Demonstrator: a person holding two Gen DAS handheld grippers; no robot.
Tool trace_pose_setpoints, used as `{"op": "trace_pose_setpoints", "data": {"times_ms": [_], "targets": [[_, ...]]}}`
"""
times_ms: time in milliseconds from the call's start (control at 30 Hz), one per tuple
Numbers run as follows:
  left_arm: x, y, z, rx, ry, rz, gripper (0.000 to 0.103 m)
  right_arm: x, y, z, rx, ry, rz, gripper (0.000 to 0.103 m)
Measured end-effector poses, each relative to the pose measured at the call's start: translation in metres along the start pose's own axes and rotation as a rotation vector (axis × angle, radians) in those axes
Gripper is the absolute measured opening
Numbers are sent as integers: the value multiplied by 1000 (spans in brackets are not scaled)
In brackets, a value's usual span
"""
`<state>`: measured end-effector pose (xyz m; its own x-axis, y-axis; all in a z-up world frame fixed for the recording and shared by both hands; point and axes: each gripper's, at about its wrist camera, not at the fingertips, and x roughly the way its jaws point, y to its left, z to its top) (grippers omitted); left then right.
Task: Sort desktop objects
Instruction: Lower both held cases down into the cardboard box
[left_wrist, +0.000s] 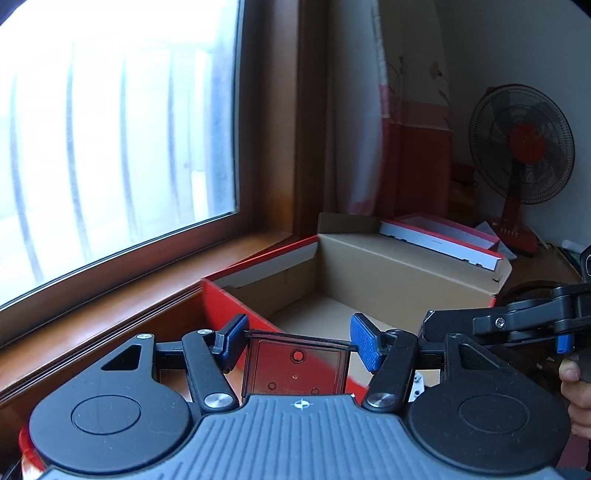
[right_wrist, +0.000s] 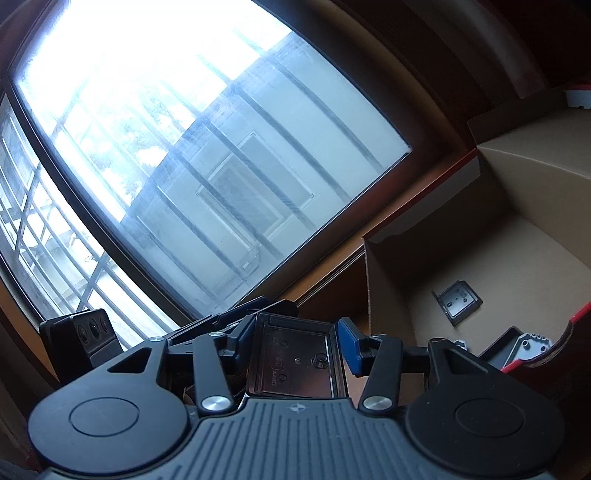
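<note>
The place is a room corner with a large window (left_wrist: 110, 140) in a brown wooden frame, and a wooden sill (left_wrist: 122, 314) runs under it. In the left wrist view, nearest the camera, the left gripper (left_wrist: 297, 345) is closed on a dark translucent plastic case (left_wrist: 295, 369); both blue pads (left_wrist: 365, 345) touch its sides. The case hangs over the near red edge of an open cardboard box (left_wrist: 369, 266) with a brown inside. At the right edge the right gripper (left_wrist: 524, 325) comes in, and beside it part of a hand (left_wrist: 576, 391). Farther back stand a curtain (left_wrist: 369, 110) and a red and black fan (left_wrist: 522, 147).

In the right wrist view, the right gripper (right_wrist: 295, 345) is closed on a second dark plastic case (right_wrist: 295, 365). Beyond it, on the floor of the cardboard box (right_wrist: 517, 192), lies a small grey square case (right_wrist: 458, 301), and a black and grey piece (right_wrist: 524, 345) lies near the red wall.
</note>
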<state>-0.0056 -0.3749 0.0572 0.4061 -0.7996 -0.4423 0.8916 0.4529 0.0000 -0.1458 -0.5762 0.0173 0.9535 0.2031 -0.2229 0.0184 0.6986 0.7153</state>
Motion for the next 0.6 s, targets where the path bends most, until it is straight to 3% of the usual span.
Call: {"op": "trace_pose_setpoints", "data": {"times_ms": [600], "targets": [[61,-37,15,43,36,-79,60,-13,-53,22,75,-89,-98,51]]}}
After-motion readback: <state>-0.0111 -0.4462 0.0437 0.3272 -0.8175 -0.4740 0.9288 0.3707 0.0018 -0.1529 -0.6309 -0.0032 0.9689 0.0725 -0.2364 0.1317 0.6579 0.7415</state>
